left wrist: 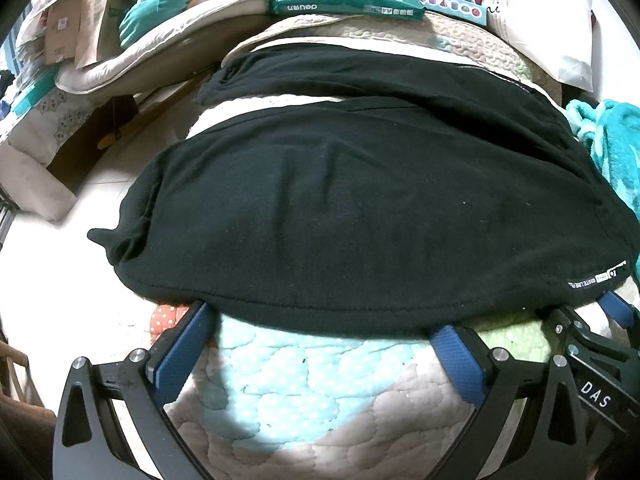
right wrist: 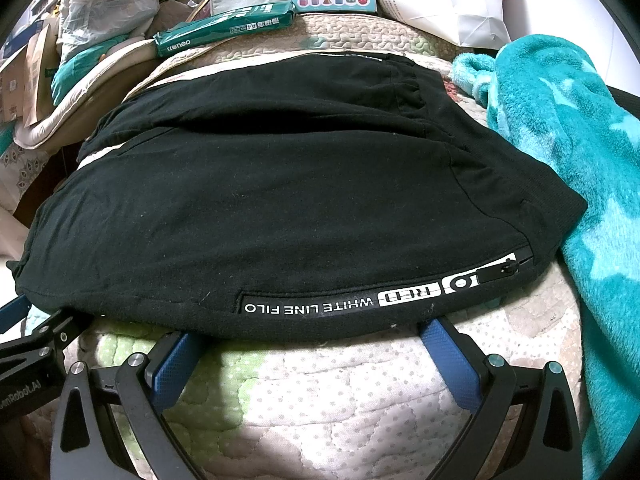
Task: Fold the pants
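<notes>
Black pants (left wrist: 360, 208) lie flat on a quilted pastel bedspread (left wrist: 312, 384), legs running to the left and waistband to the right. A white "WHITE LINE FILO" strip (right wrist: 360, 300) and a zip run along the near edge. My left gripper (left wrist: 324, 324) is open, its blue fingertips under the near edge of the pants. My right gripper (right wrist: 312, 332) is open, its blue fingertips likewise slipped under the near edge below the lettering. The pants (right wrist: 280, 200) fill the right wrist view. The right gripper (left wrist: 600, 320) also shows at the right edge of the left wrist view.
A teal fleece blanket (right wrist: 568, 152) lies against the waistband side. A green paper pack (right wrist: 224, 28), a shapes box (right wrist: 334, 2), a white bag (right wrist: 448, 4) and piled bags and boxes (left wrist: 80, 40) line the far side. Floor (left wrist: 60, 264) is at the left.
</notes>
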